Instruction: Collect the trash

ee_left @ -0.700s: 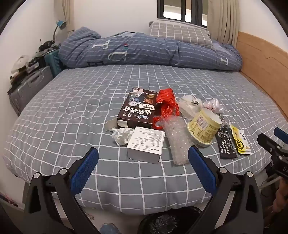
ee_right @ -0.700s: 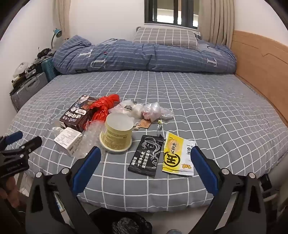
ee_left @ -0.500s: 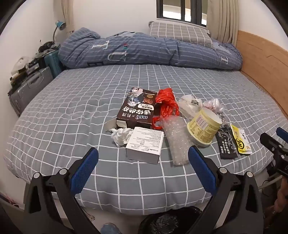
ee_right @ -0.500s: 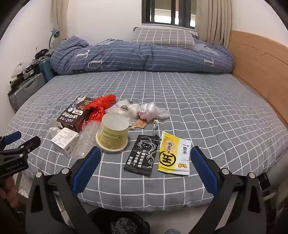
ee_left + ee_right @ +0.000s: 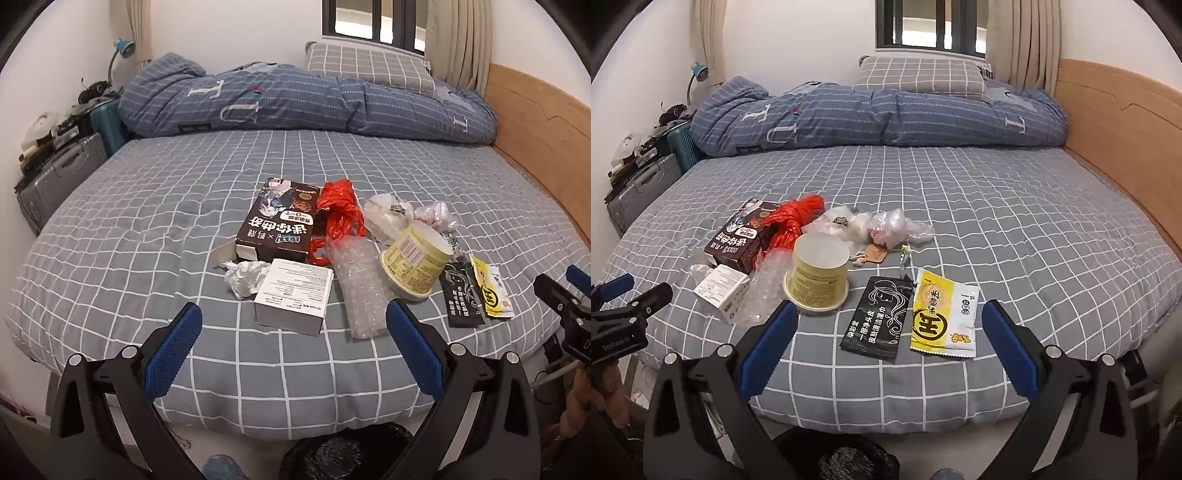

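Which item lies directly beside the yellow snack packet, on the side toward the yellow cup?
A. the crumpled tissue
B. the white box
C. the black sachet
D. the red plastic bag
C: in the right wrist view the black sachet lies alongside the yellow snack packet, between it and the yellow cup.

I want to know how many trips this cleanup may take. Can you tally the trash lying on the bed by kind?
Cardboard boxes: 2, the dark box and the white box
Flat sachets: 2, black and yellow
Plastic bags and wrap: 4, red bag, bubble wrap, two clear bags
Paper cup: 1
Crumpled tissue: 1
Cardboard tag: 1
Total: 11
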A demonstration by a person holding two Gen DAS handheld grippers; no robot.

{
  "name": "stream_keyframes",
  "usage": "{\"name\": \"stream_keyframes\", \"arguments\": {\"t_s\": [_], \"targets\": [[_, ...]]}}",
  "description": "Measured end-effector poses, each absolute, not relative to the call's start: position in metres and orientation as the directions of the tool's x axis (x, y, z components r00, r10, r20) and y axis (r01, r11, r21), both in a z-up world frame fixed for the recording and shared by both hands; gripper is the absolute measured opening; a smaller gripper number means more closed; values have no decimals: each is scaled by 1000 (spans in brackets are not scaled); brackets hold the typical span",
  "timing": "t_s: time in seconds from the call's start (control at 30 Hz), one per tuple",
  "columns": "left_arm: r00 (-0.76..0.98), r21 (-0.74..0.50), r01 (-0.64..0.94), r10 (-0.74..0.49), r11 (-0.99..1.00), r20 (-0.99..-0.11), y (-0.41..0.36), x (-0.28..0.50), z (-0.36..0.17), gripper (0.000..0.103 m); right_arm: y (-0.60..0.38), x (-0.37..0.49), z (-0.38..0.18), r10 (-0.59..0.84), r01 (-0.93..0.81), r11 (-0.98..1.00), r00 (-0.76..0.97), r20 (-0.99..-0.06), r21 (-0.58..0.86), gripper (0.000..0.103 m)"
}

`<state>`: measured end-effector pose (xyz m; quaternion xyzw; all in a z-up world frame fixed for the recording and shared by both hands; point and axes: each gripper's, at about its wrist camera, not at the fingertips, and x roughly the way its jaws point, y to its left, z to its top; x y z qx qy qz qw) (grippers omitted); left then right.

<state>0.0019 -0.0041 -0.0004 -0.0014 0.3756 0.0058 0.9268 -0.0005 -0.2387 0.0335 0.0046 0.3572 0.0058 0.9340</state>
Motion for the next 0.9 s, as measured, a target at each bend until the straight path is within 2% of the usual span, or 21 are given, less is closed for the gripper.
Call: {"name": "stream_keyframes", "arguments": {"t_s": [0.9], "targets": [[717,35,-6,29,999,-697,-11,7,5,97,-244,-3,38,13,0,1000,748,-663,20,96]]}}
